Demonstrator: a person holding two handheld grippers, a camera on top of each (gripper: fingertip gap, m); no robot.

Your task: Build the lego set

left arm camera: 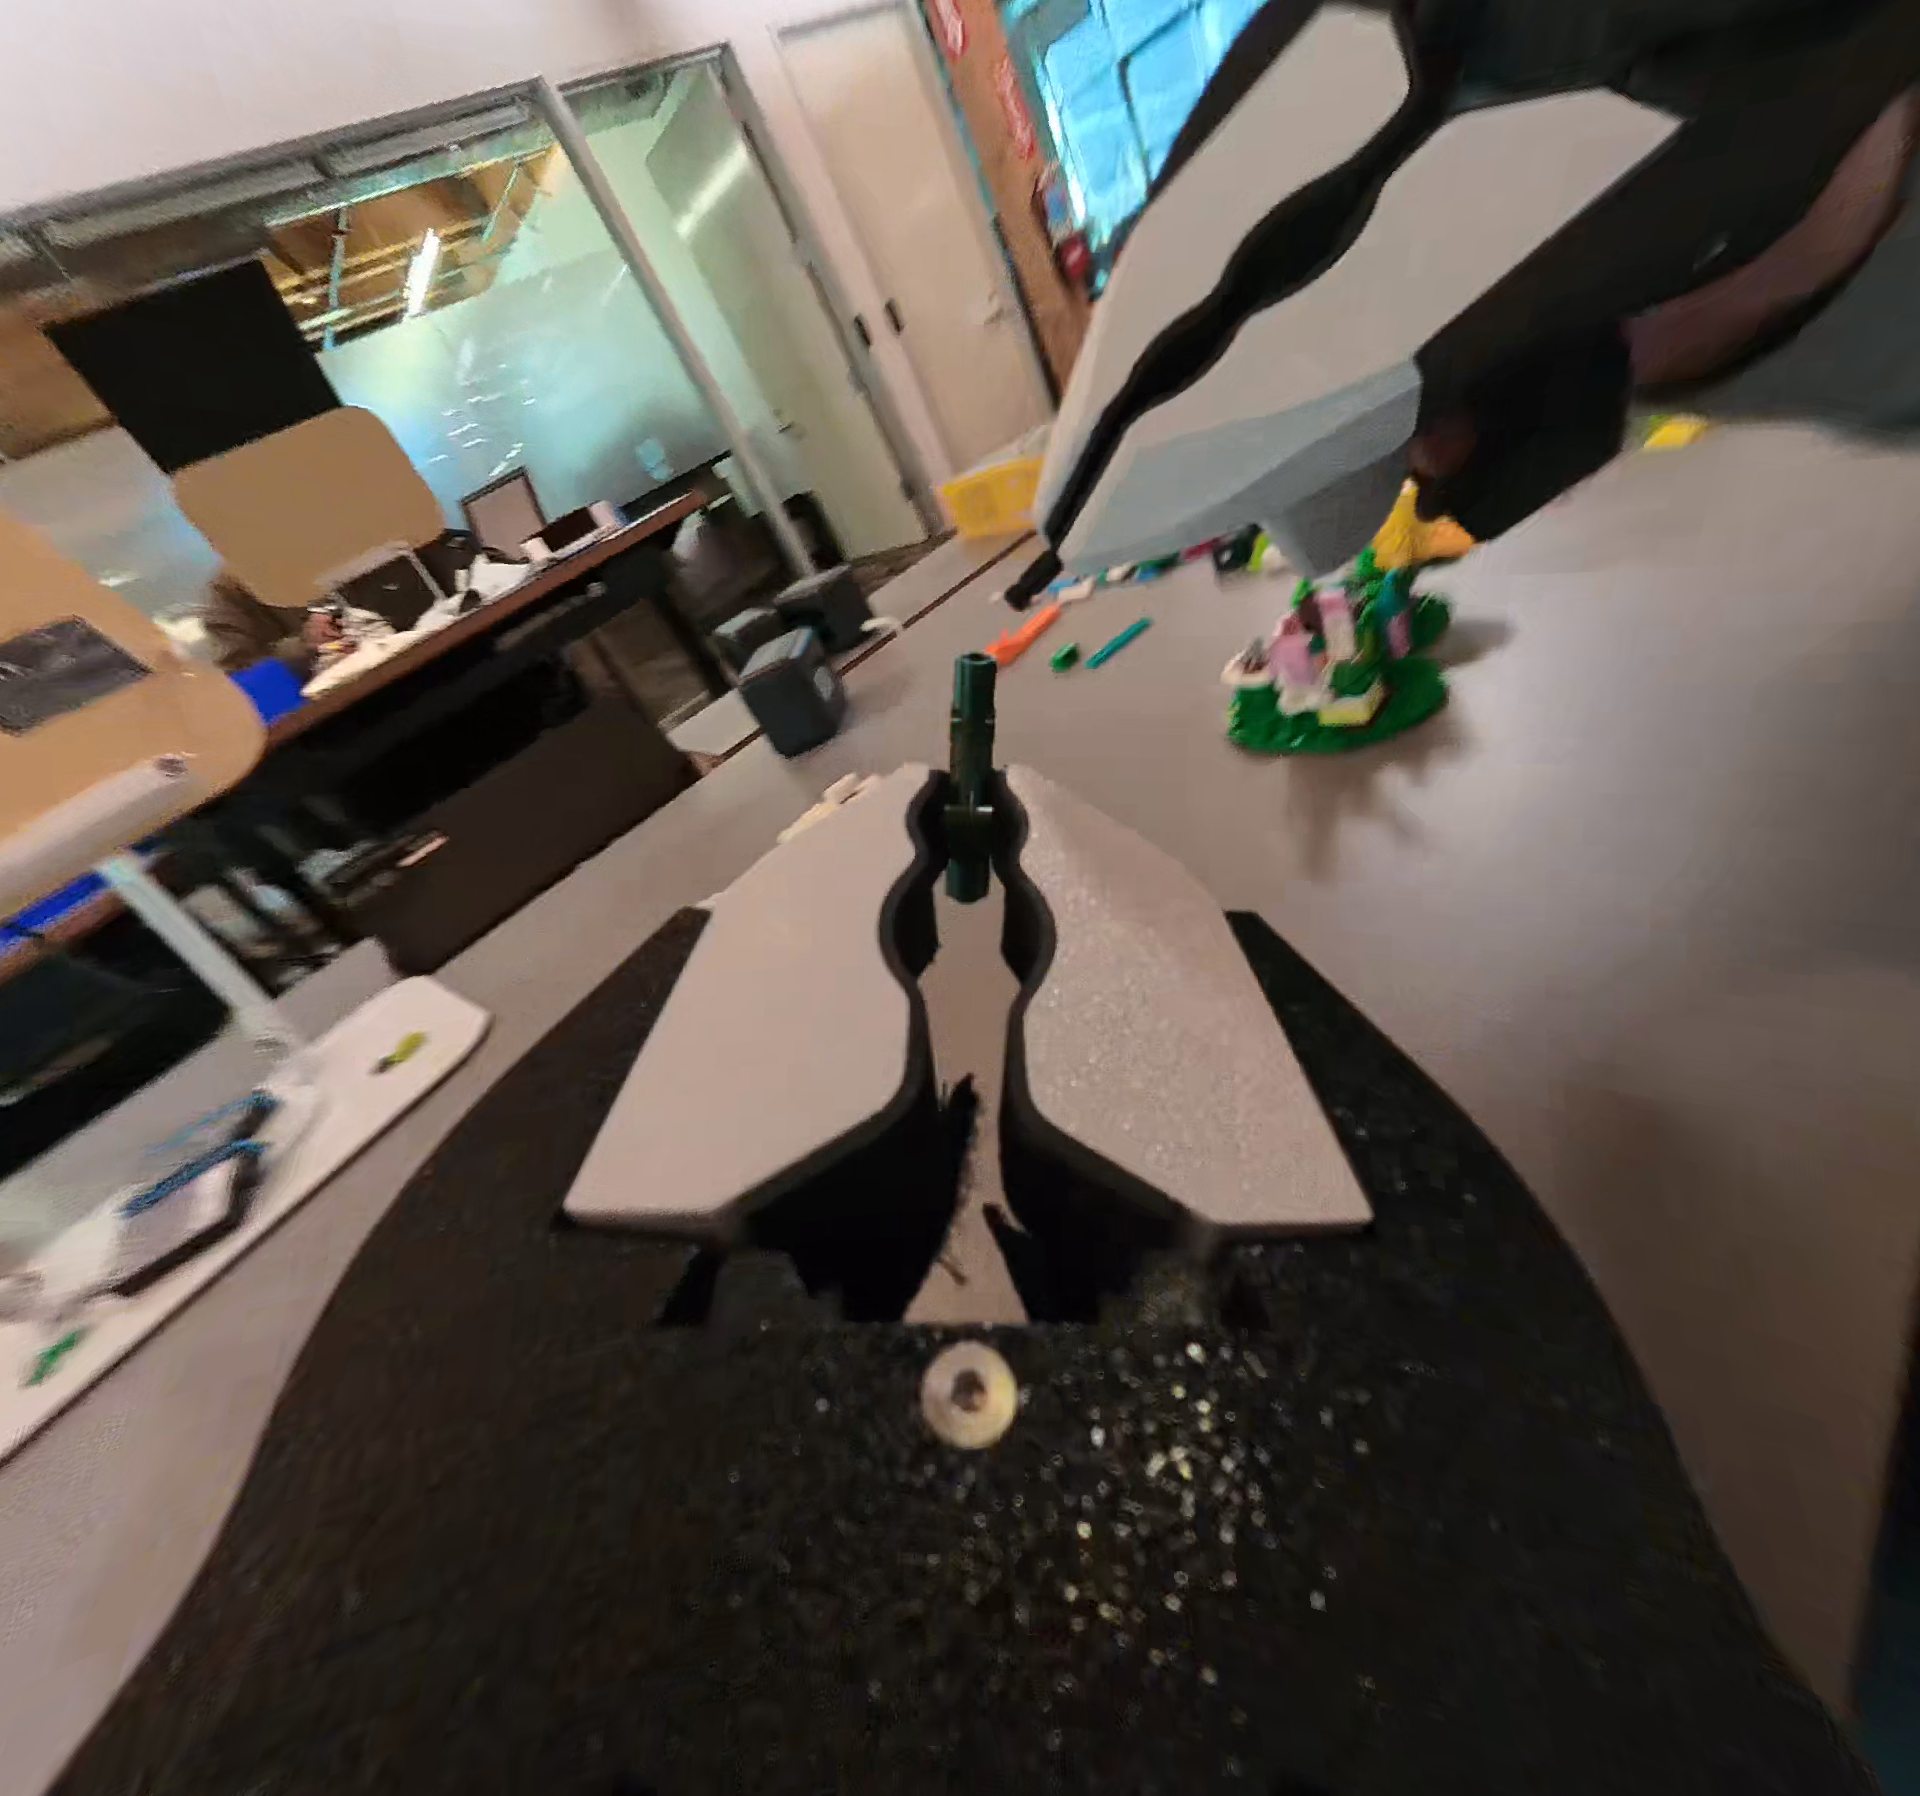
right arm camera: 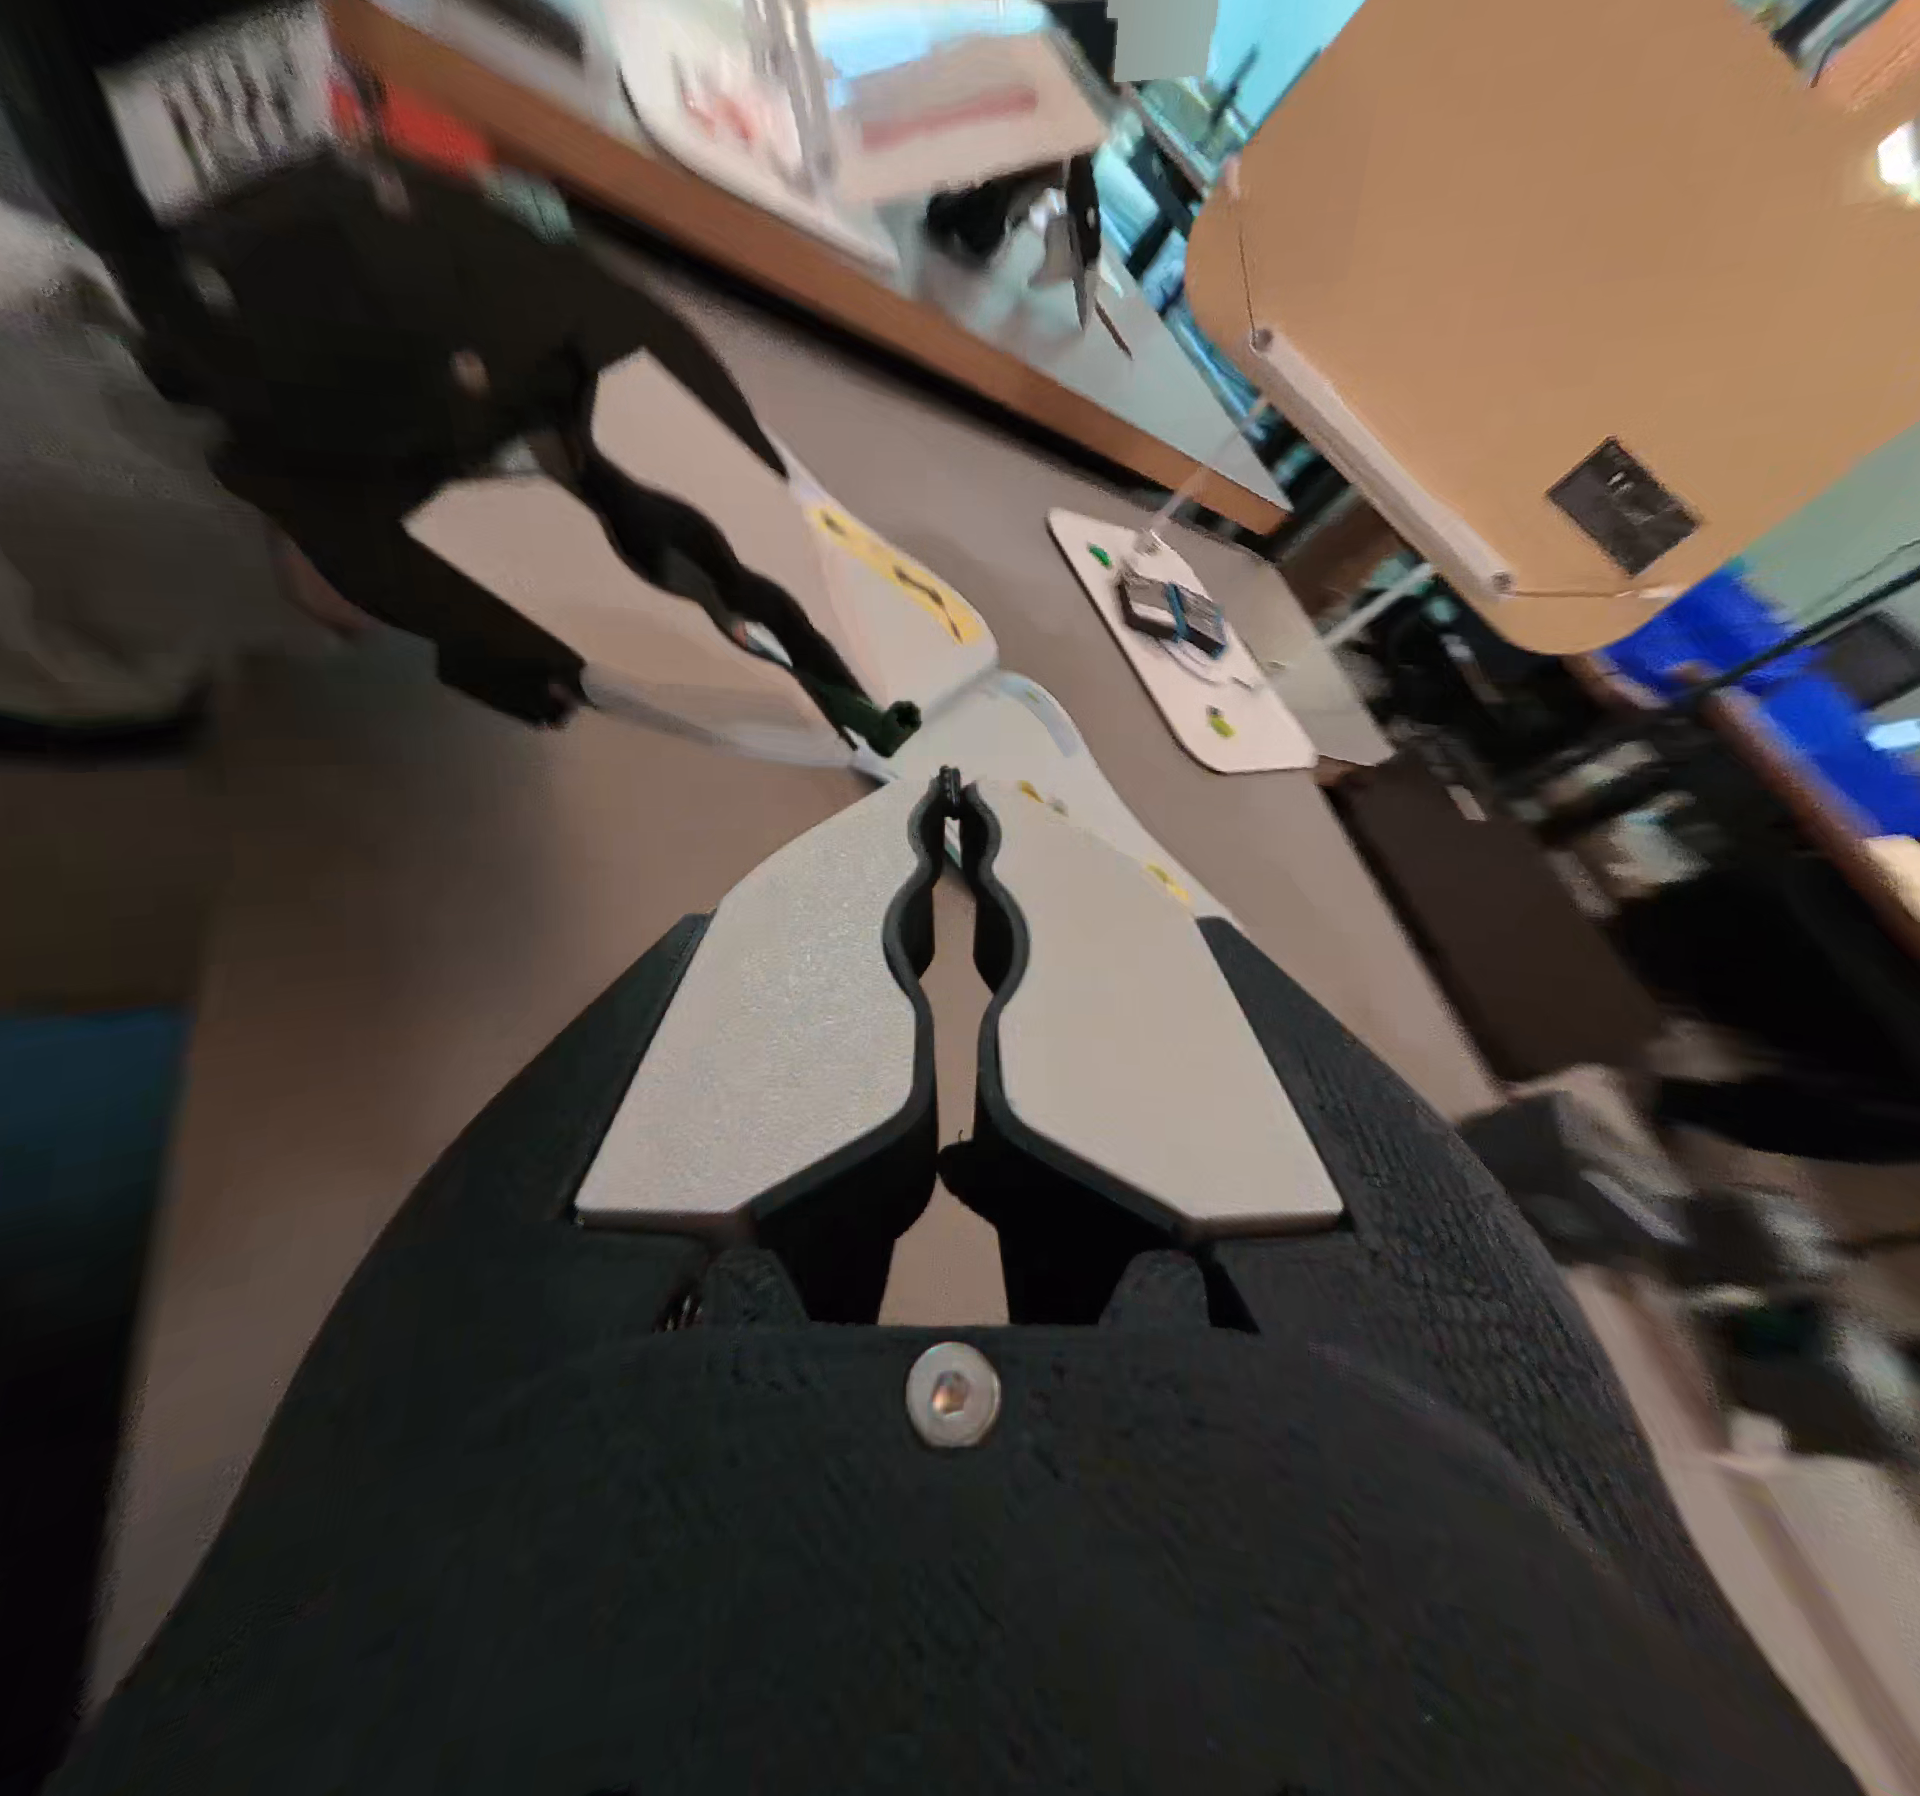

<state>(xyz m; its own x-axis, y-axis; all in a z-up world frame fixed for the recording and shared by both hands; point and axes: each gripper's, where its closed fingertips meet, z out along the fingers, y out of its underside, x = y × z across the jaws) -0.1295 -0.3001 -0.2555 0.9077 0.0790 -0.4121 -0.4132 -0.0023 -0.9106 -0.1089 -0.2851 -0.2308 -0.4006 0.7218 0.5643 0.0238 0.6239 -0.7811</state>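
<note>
Lego build [left arm camera: 1340, 650], a green base with pink, white and yellow bricks, stands on the grey worktop [left arm camera: 1558, 967], ahead and to the right in the left wrist view. Loose pieces lie beside it: an orange one [left arm camera: 1023, 632], a small green one [left arm camera: 1063, 656], a teal bar [left arm camera: 1119, 642].

Left gripper [left arm camera: 968, 816]: fingers clamped on a dark green peg [left arm camera: 969, 759], which stands upright between the tips and pokes out past them. Same peg seen from the right wrist view [right arm camera: 888, 720], jutting from the left gripper's tips above an open white booklet [right arm camera: 914, 624] on the worktop.

Right gripper [right arm camera: 951, 801]: fingers drawn together at the tips on a small dark piece [right arm camera: 948, 783]; too small and blurred to say what it is. From the left wrist view this gripper [left arm camera: 1029, 583] hangs tilted above the loose pieces, just over the build.

White tray [right arm camera: 1195, 655] with a small blue-and-black item sits farther off on the worktop.
</note>
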